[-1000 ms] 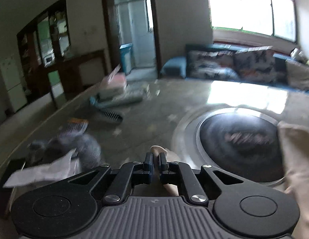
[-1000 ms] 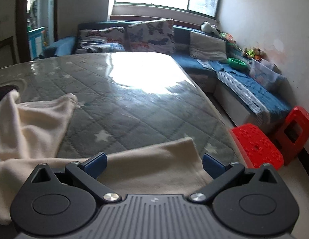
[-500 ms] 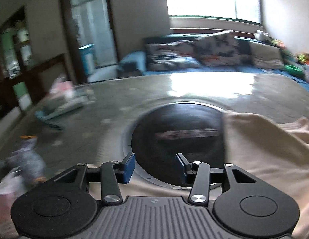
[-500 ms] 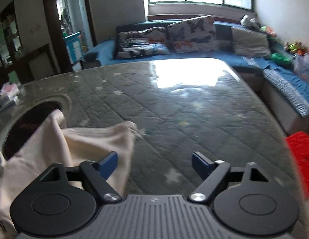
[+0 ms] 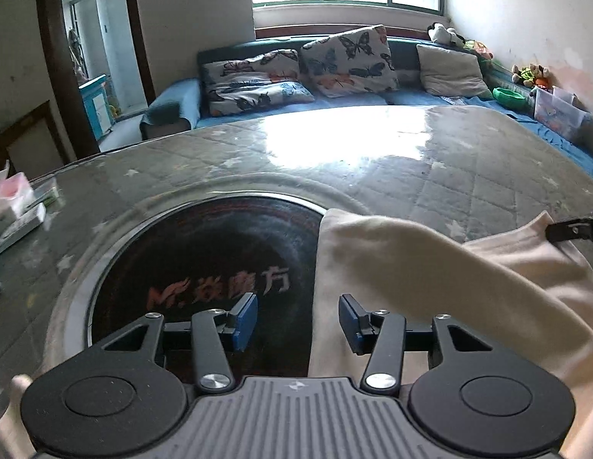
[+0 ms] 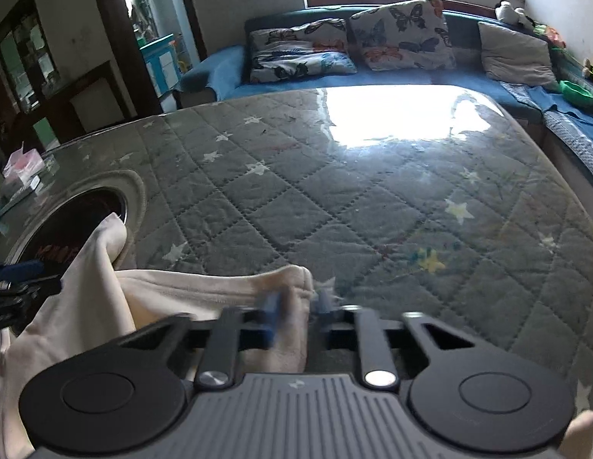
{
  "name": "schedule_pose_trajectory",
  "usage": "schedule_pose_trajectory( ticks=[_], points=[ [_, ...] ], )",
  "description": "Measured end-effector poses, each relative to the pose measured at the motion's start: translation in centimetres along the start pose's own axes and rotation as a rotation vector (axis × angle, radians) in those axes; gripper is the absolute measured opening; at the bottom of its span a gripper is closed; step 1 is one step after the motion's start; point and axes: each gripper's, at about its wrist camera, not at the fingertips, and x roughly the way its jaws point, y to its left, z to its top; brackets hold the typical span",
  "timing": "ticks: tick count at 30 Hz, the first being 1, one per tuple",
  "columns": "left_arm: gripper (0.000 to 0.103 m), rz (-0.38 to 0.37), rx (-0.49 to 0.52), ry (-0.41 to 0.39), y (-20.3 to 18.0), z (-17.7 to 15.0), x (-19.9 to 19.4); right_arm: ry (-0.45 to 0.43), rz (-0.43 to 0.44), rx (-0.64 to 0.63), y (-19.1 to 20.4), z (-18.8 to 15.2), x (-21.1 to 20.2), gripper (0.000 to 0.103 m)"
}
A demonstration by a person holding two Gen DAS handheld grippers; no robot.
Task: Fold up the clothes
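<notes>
A cream garment point(image 5: 430, 267) lies crumpled on the quilted table, partly over the round black inset. My left gripper point(image 5: 297, 321) is open; the garment's left edge runs between its blue pads, near the right one, and neither pad presses it. My right gripper point(image 6: 298, 306) is blurred, its jaws closing on the garment's point(image 6: 204, 294) hemmed corner, which sits between the pads. The right gripper's tip point(image 5: 572, 229) also shows at that corner in the left wrist view. At the far left of the right wrist view is the left gripper point(image 6: 17, 275).
A round black inset point(image 5: 204, 267) with lettering is sunk into the star-patterned table cover point(image 6: 334, 199). Boxes and packets point(image 5: 13, 202) lie at the table's left. A blue sofa with butterfly cushions point(image 5: 346, 61) stands behind. The holder's fingertip point(image 6: 579, 432) shows at the lower right.
My left gripper let go of a cloth tip, opened and swung right over the inset. My right gripper swung left along the garment and closed from wide open onto its corner.
</notes>
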Motion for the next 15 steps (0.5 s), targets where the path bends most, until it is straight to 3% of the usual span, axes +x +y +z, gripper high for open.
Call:
schedule_pose_trajectory(
  ticks=[6,11,15],
  points=[
    [0.050,-0.004,0.054,-0.001,-1.1,0.6,1.7,-0.028,-0.010,-0.045,0.7,1.7,-0.3,0.005],
    [0.030,0.038,0.096,-0.028,-1.8,0.4,2.0,-0.130,-0.032,-0.064,1.5,4.6,-1.3,0.004],
    [0.030,0.106,0.102,-0.035,-1.6,0.7,2.5,-0.214,-0.083,-0.067,1.6,6.7,-1.0,0.004]
  ],
)
